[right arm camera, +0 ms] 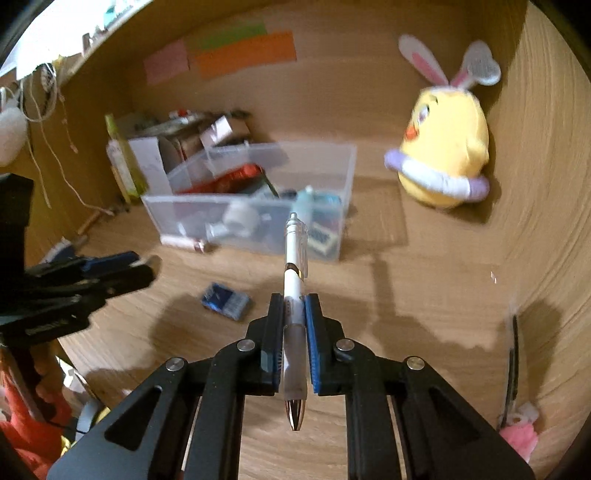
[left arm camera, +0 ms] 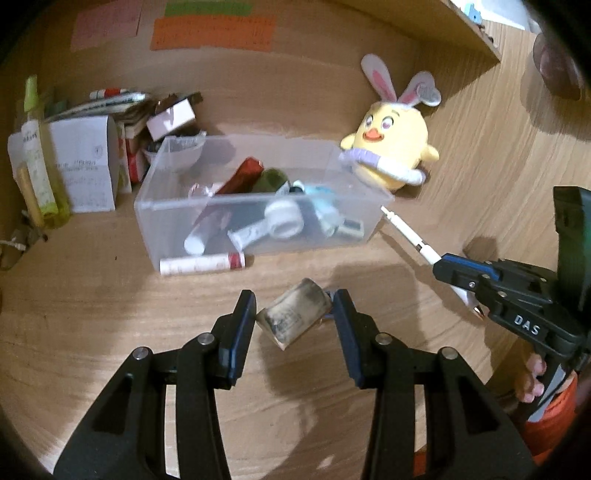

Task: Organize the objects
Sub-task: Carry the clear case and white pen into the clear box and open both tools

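Note:
A clear plastic bin (left arm camera: pixel 177 206) (right arm camera: pixel 343 177) holding several small items stands on the wooden desk. My left gripper (left arm camera: pixel 295 306) is open, its fingers on either side of a small dark packet (left arm camera: pixel 295 317) lying on the desk; the packet looks blue in the right wrist view (right arm camera: pixel 226 299). My right gripper (right arm camera: pixel 294 306) is shut on a white pen (right arm camera: pixel 294 258) that points toward the bin; the pen also shows in the left wrist view (left arm camera: pixel 410 236), at the bin's right corner. A white tube with a red cap (left arm camera: pixel 201 264) lies in front of the bin.
A yellow chick plush with bunny ears (left arm camera: pixel 391 147) (right arm camera: pixel 443 147) leans in the back right corner. A white box (left arm camera: pixel 85 166), a green bottle (left arm camera: pixel 37 155) and cartons crowd the back left. Coloured notes (left arm camera: pixel 212 33) are stuck on the back wall. A shelf (left arm camera: pixel 443 33) overhangs at the upper right.

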`<action>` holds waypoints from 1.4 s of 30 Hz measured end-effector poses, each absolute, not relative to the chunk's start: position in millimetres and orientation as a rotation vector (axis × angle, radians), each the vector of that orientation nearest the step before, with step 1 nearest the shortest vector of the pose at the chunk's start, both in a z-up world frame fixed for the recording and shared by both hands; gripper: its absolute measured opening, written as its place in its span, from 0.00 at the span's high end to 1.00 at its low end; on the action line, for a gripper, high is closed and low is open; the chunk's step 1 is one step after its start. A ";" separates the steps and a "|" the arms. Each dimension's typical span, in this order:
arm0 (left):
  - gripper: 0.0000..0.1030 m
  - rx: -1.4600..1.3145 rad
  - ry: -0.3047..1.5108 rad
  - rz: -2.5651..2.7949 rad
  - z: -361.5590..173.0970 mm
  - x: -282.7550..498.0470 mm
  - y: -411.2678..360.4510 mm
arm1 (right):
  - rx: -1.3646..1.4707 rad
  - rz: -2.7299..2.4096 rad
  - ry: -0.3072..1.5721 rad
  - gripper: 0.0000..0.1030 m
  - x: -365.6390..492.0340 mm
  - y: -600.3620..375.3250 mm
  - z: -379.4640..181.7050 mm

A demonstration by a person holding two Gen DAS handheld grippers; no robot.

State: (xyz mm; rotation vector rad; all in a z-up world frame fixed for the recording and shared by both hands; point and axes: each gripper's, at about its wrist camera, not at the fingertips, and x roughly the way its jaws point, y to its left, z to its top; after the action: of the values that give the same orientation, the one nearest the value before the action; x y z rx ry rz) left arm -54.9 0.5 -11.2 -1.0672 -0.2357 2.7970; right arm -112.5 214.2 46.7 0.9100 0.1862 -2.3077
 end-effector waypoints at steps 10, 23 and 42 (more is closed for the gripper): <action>0.58 -0.954 -0.205 2.894 25.7 -81.6 -4.4 | 0.768 -2.319 0.141 0.90 -131.3 191.5 85.5; 0.58 -1.018 -0.186 2.926 30.0 -148.2 -6.2 | 0.732 -2.336 0.167 0.90 -181.8 148.2 98.8; 0.58 -1.204 -0.166 2.840 -9.0 -205.2 -1.4 | 0.979 -2.263 0.240 0.90 -256.8 115.8 44.8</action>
State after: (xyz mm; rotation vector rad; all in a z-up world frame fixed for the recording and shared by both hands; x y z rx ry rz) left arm -205.2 -1.4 -9.0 -1.2043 -0.1664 2.8403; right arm -256.8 115.8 44.8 0.9788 0.2398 -2.2635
